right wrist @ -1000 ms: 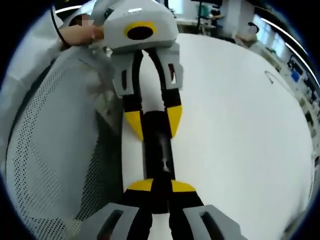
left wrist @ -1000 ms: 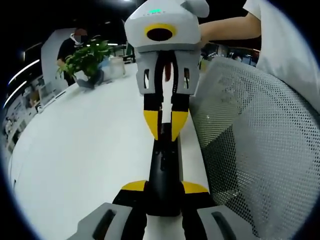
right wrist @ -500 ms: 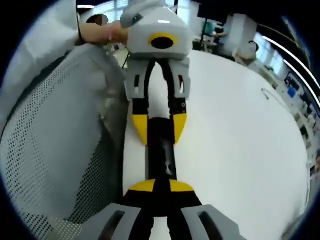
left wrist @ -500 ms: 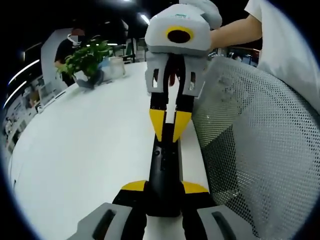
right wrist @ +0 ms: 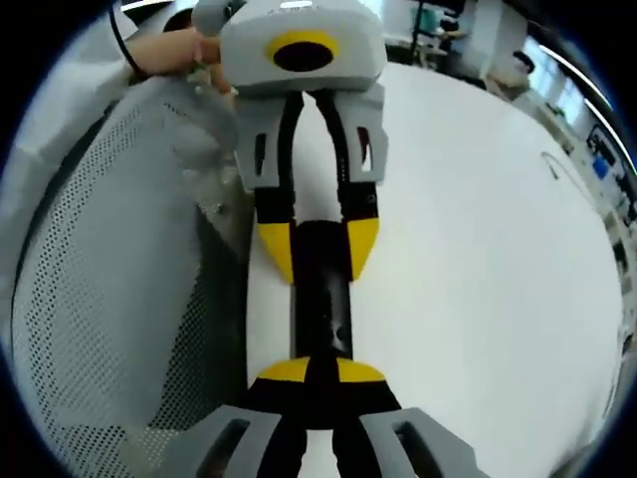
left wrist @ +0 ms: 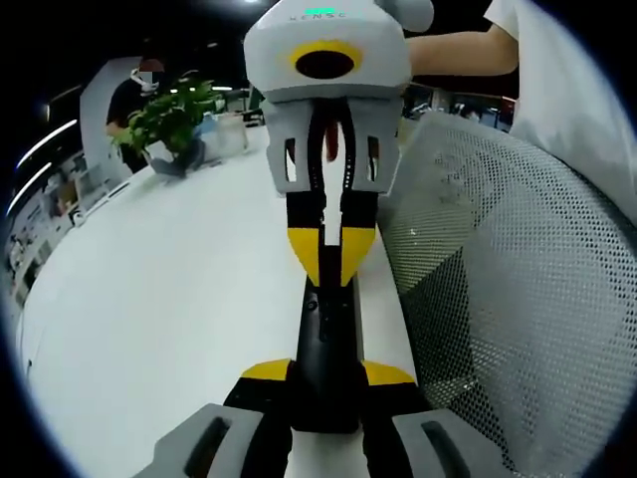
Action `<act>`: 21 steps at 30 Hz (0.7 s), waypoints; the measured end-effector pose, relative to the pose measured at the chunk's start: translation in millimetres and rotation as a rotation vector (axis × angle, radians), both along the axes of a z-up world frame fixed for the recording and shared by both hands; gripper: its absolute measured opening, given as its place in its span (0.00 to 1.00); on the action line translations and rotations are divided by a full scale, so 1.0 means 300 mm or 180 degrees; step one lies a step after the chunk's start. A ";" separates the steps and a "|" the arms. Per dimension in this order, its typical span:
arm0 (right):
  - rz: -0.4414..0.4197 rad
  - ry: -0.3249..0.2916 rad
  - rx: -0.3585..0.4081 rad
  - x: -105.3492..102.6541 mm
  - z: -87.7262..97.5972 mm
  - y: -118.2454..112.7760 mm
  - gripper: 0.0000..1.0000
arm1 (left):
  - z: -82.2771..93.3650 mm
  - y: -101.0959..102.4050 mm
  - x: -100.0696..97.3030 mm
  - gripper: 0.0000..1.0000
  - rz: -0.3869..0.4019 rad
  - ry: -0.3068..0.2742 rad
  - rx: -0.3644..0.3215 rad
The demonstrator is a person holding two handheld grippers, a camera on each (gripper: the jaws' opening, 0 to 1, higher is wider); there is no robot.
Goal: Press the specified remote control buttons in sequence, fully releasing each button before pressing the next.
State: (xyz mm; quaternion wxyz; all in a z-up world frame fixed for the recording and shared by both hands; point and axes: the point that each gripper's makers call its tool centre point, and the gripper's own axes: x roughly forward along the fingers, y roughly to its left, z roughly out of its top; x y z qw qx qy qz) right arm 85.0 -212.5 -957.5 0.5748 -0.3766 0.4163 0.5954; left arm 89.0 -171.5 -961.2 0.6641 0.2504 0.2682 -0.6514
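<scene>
A slim black remote control point(left wrist: 328, 339) is held lengthwise over the edge of the white table point(left wrist: 179, 299). My left gripper point(left wrist: 326, 376) is shut on its near end, with a yellow-tipped jaw on either side. My right gripper point(left wrist: 331, 274) comes in from the top of the left gripper view. Its yellow tips are shut together and point down onto the remote's far part, near a small button. In the right gripper view the remote point(right wrist: 320, 309) runs from my right gripper point(right wrist: 320, 373) up to the left gripper point(right wrist: 318, 254), which clamps it. Actual contact with a button is too small to tell.
A grey mesh chair back point(left wrist: 498, 299) stands right against the table edge beside the remote, and the mesh chair back point(right wrist: 109, 299) is on the left in the right gripper view. A potted plant point(left wrist: 174, 119) sits at the table's far end. A bare forearm point(left wrist: 458, 55) holds the right gripper.
Half a second ago the right gripper had drawn back and looked smaller. It has come close again, with its tips still over the remote. The left gripper's hold on the remote is unchanged.
</scene>
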 end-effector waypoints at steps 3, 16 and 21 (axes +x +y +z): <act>-0.0042 -0.0004 -0.0013 -0.001 0.001 -0.003 0.04 | 0.000 0.000 0.001 0.24 0.0002 0.0000 0.0002; 0.0073 -0.0241 0.0178 -0.005 0.009 0.001 0.03 | 0.002 0.000 -0.001 0.24 0.0018 -0.0002 0.0005; 0.0091 -0.0248 0.0113 -0.001 0.011 0.001 0.03 | 0.003 -0.001 0.000 0.24 0.0020 0.0001 0.0002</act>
